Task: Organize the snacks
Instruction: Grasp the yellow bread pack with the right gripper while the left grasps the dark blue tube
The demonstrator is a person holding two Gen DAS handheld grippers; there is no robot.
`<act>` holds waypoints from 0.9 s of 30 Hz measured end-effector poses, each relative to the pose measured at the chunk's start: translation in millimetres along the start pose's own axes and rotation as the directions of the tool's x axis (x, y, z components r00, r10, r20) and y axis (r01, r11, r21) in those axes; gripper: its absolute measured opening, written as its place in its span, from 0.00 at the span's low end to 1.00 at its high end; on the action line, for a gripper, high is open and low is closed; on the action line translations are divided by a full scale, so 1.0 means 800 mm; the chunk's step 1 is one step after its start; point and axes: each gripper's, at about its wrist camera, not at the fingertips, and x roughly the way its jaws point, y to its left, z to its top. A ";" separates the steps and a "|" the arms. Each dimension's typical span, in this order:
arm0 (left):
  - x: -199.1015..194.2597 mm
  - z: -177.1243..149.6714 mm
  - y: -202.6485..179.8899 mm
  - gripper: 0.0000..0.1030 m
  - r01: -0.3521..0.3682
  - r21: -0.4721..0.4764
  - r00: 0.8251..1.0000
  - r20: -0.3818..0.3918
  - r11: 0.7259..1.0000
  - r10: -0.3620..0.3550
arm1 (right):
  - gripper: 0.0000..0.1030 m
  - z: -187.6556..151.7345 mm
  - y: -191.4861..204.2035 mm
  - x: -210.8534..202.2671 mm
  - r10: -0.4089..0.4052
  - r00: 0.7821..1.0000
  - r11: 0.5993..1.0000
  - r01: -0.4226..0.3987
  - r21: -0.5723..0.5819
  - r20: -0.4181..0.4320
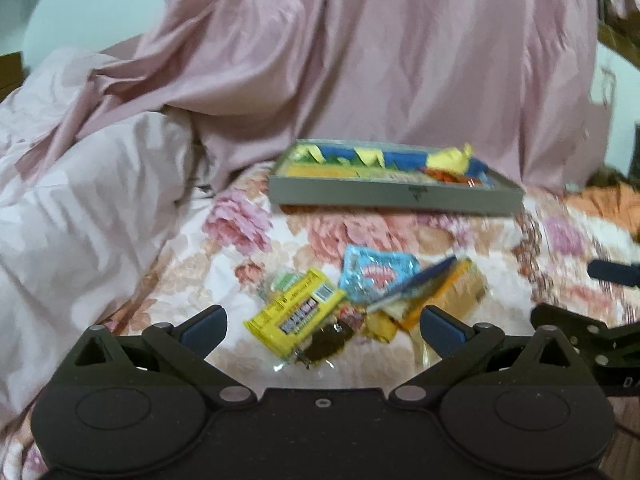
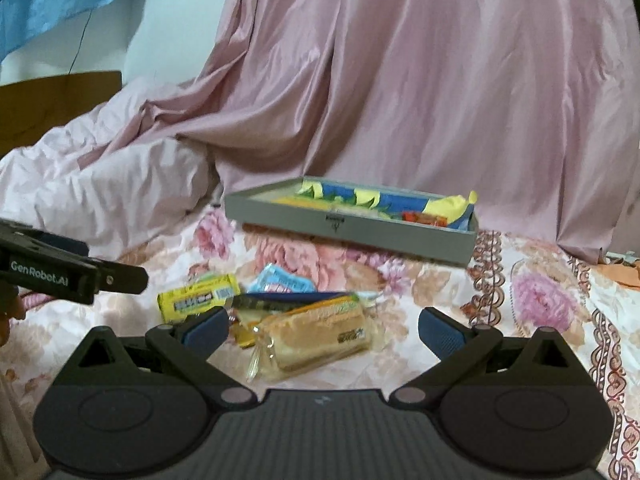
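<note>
A small heap of snacks lies on the floral bedspread. In it are a yellow bar (image 1: pixel 294 314) (image 2: pixel 198 298), a light blue packet (image 1: pixel 374 276) (image 2: pixel 282 282), a dark blue flat pack (image 1: pixel 416 284) (image 2: pixel 288 300) and a clear-wrapped sandwich cake (image 2: pixel 320 338) (image 1: pixel 452 300). My left gripper (image 1: pixel 322 328) hovers open just short of the heap, with nothing between its fingers. My right gripper (image 2: pixel 324 330) is open too, its fingers straddling the sandwich cake without touching it. Beyond the heap sits a grey tray (image 1: pixel 392 198) (image 2: pixel 352 228) holding blue, yellow and orange packets.
Pink drapery (image 1: pixel 360 60) hangs behind the tray and a rumpled pale quilt (image 1: pixel 80 200) piles up at the left. Orange cloth (image 1: pixel 608 204) lies at the far right. The other gripper's body shows at the right edge of the left wrist view and the left edge of the right wrist view.
</note>
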 end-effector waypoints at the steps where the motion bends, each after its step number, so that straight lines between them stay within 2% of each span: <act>1: 0.003 0.000 -0.001 0.99 0.006 0.017 1.000 -0.010 1.000 -0.005 | 1.00 -0.001 0.001 0.004 0.003 1.000 1.000 -0.003 -0.005 -0.014; 6: 0.026 0.001 0.001 0.99 0.030 0.064 0.999 -0.046 0.997 -0.027 | 1.00 -0.007 0.010 0.028 0.011 0.994 0.999 -0.016 -0.043 -0.105; 10: 0.052 0.003 0.005 0.99 0.034 0.092 0.998 -0.046 0.995 -0.030 | 1.00 -0.011 0.012 0.044 0.013 0.988 0.999 -0.021 -0.047 -0.157; 18: 0.099 0.001 0.002 0.99 0.078 0.161 0.997 -0.025 0.984 -0.075 | 1.00 -0.011 -0.026 0.082 0.093 0.968 0.987 -0.060 0.146 -0.232; 21: 0.110 0.003 -0.002 0.99 0.104 0.190 0.994 -0.011 0.976 -0.104 | 1.00 -0.006 -0.044 0.101 0.143 0.961 0.966 -0.084 0.242 -0.236; 27: 0.126 0.002 -0.012 0.99 0.131 0.233 0.990 0.011 0.964 -0.138 | 1.00 -0.009 -0.077 0.150 0.273 0.929 0.853 -0.113 0.510 -0.250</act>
